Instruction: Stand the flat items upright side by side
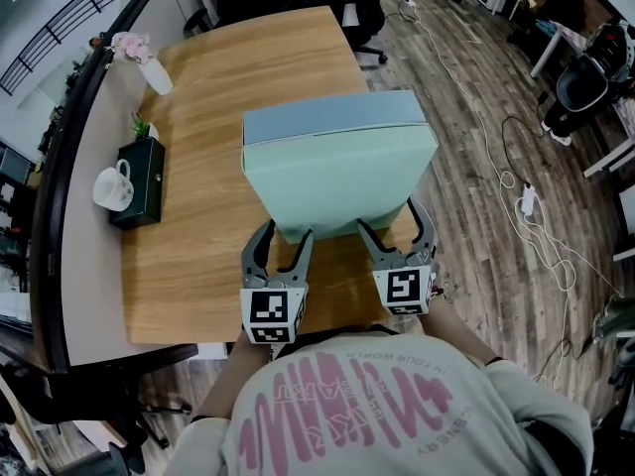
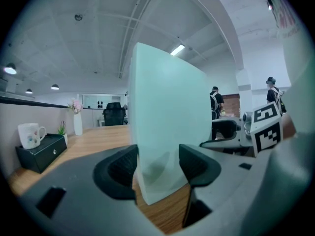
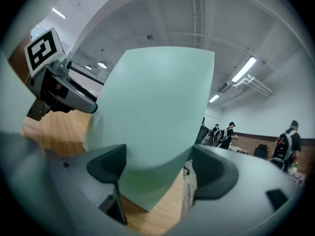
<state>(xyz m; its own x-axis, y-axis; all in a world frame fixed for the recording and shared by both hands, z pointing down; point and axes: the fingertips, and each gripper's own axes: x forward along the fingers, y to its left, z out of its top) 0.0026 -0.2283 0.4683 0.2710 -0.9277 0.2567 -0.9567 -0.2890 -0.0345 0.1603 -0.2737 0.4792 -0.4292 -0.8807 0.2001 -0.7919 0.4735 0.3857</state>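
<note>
Grip: your left gripper and right gripper both pinch the mint pad.
Progress: looks mid-raise; blue-grey pad touching behind.
Left: stand both on counter.

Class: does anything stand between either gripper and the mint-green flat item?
Nothing visible does. The left gripper and the right gripper each clamp the near edge of the mint-green flat item, over the wooden table.

Open-plan office here: long wooden desk, swivel chair at its far end, strip lights overhead (cables trailing over the floor).
</note>
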